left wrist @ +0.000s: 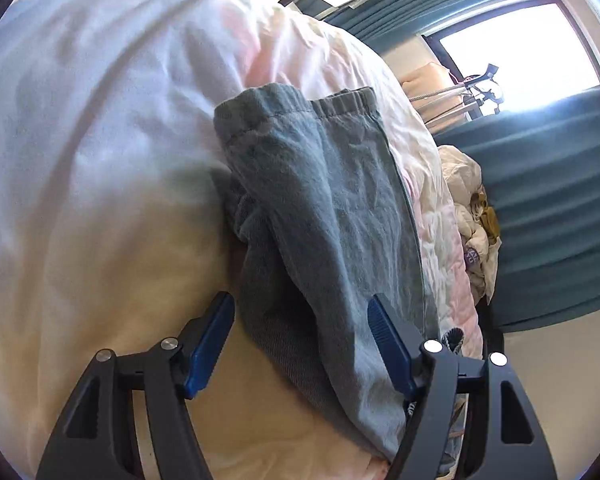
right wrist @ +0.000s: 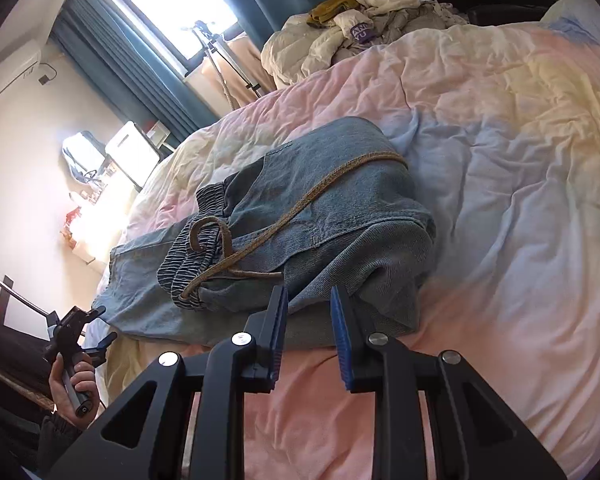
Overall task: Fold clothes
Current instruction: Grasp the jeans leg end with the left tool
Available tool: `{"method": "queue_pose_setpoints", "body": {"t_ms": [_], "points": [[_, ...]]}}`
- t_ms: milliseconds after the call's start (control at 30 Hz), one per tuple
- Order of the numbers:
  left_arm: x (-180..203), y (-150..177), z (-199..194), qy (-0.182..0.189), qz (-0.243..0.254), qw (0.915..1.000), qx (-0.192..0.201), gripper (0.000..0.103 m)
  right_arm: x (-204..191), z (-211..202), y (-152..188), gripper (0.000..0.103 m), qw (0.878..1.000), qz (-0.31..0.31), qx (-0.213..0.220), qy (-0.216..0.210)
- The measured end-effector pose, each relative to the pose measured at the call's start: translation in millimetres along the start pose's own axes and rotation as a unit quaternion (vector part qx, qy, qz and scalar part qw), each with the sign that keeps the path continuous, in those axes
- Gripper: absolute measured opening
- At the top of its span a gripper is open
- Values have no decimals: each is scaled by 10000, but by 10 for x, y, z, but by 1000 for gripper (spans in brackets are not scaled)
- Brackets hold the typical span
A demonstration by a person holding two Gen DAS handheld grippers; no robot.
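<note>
The right gripper point(right wrist: 309, 308) has its jaws set narrow, the blue pads close together with a slim gap between them; the near folded edge of the denim trousers point(right wrist: 300, 216) lies right at their tips, though whether the pads actually pinch cloth cannot be told, since the gap itself looks clear; beyond the tips the trousers sit bunched in a heap, the elastic waistband point(right wrist: 188, 268) turned toward the left with a tan drawstring point(right wrist: 300, 200) trailing across the top, and one leg spread flat toward the left edge of the bed

The left gripper point(left wrist: 302, 308) has its jaws wide apart, nothing pressed by either pad; the trousers point(left wrist: 320, 208) run lengthwise between and past the two pads, the ribbed waistband point(left wrist: 300, 100) at the far end; in the right wrist view that same gripper point(right wrist: 80, 332) shows small at the lower left, gripped by a hand point(right wrist: 70, 384), off the near left corner of the bed

The trousers lie on a pastel quilt point(right wrist: 500, 160) of pink, yellow and blue; at the far edge of the bed is a pile of pale clothes point(right wrist: 364, 20); teal curtains point(right wrist: 140, 68) flank a bright window point(right wrist: 172, 4)
</note>
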State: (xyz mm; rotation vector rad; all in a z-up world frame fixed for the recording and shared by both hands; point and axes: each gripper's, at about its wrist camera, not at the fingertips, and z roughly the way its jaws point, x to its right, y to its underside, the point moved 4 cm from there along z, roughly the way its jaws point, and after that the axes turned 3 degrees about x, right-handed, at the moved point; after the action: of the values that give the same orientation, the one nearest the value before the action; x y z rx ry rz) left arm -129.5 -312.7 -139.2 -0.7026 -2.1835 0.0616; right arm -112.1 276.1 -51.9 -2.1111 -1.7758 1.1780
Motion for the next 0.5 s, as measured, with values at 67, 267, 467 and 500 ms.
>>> {"method": "queue_pose_setpoints", "body": {"t_ms": [67,267,467,500], "points": [[-45,-34,78,94,-115,9999,-21,71,-16,41,5,23,10000,-24,-41,17],[46,-96,224,137,191,9996,176,71,-77,146,9,23,9998,-131,-101,79],[33,-208,282,19,444,9972,605,45,-60,227,3,23,9997,-110,-127,169],[34,-219,288,29,502,9966,656,40,-50,235,1,23,9997,-86,-133,176]]}}
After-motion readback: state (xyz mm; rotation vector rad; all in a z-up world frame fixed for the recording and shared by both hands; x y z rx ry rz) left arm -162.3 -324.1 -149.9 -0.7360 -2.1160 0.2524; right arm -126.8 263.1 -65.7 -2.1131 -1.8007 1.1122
